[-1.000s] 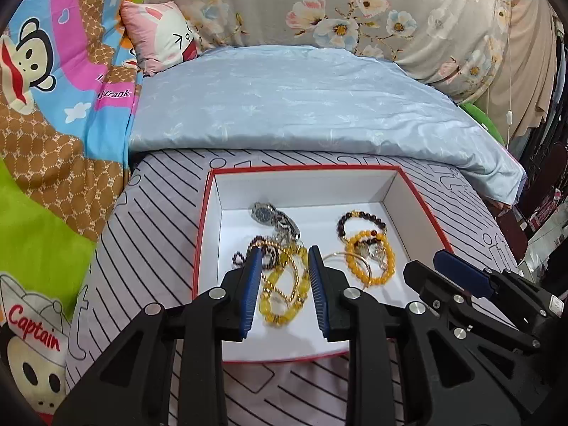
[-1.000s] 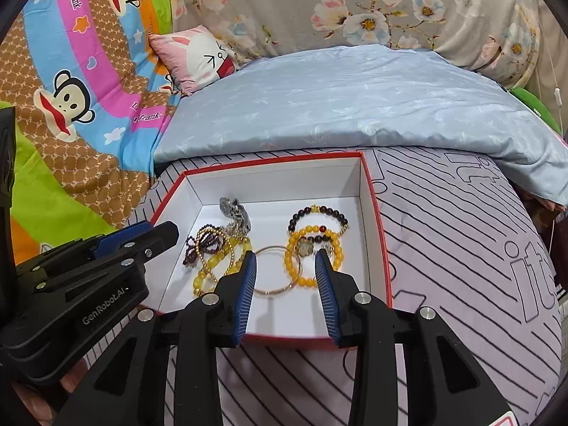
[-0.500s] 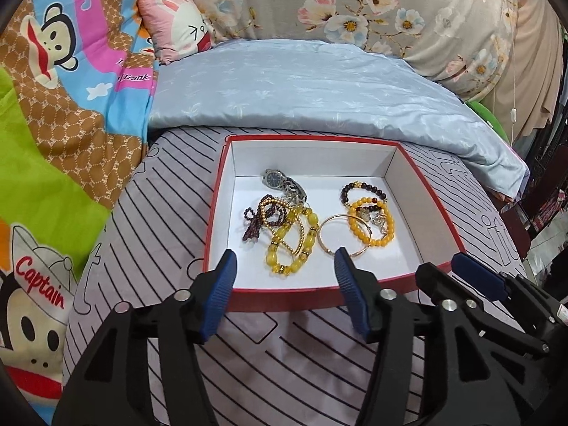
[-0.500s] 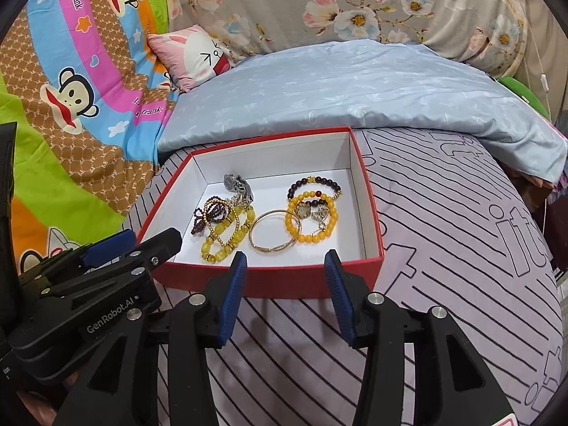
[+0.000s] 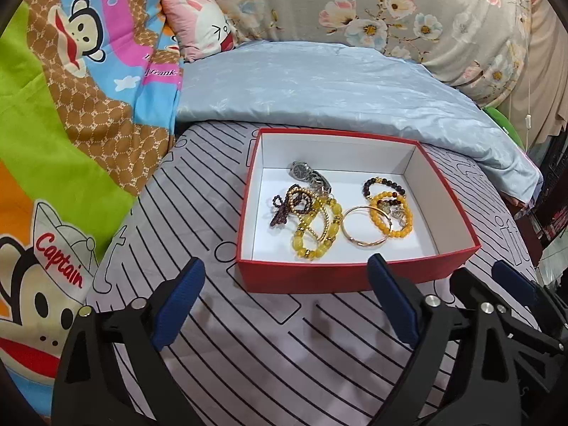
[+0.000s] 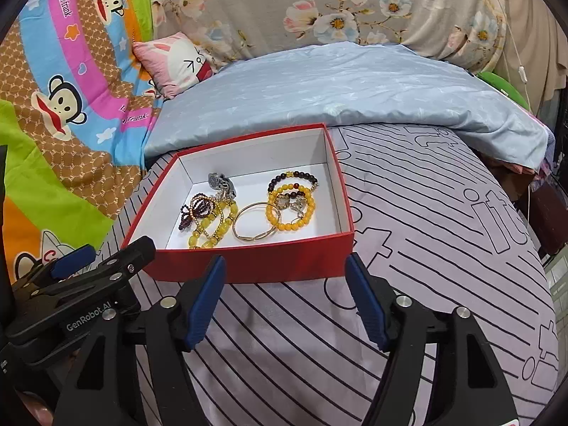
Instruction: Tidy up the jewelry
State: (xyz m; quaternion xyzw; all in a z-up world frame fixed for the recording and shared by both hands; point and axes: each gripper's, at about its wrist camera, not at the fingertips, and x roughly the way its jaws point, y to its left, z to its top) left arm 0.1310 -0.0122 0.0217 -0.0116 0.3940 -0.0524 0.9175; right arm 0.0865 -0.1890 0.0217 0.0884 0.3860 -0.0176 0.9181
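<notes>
Lying inside one red box (image 5: pixel 355 277) with a white lining are the jewelry pieces, all on its floor: one watch (image 5: pixel 309 174) toward the far left, one dark maroon bead strand (image 5: pixel 287 206) tangled with one chunky yellow bead bracelet (image 5: pixel 316 234), one plain gold bangle (image 5: pixel 365 230) at the middle, one small-bead yellow bracelet (image 5: pixel 392 218) and one dark bead bracelet (image 5: pixel 385 183) to the right. A finer count within the tangle cannot be made. The box rests on a bed sheet (image 5: pixel 248 337) printed with black lines.

Two grippers are present. The left gripper (image 5: pixel 284 305) has its fingers spread wide and opening, nothing between them, short of the box's near wall. The right gripper (image 6: pixel 285 300) likewise stands apart and opening, empty, just before the same wall.

One blue quilt (image 5: pixel 319 92) lies beyond the box, one pink pillow (image 5: pixel 202 28) behind it.

Only the right wrist view shows the maker's lettering on the left gripper's body; only the left wrist view shows the word "Captain" on the cartoon blanket (image 5: pixel 60 262).
</notes>
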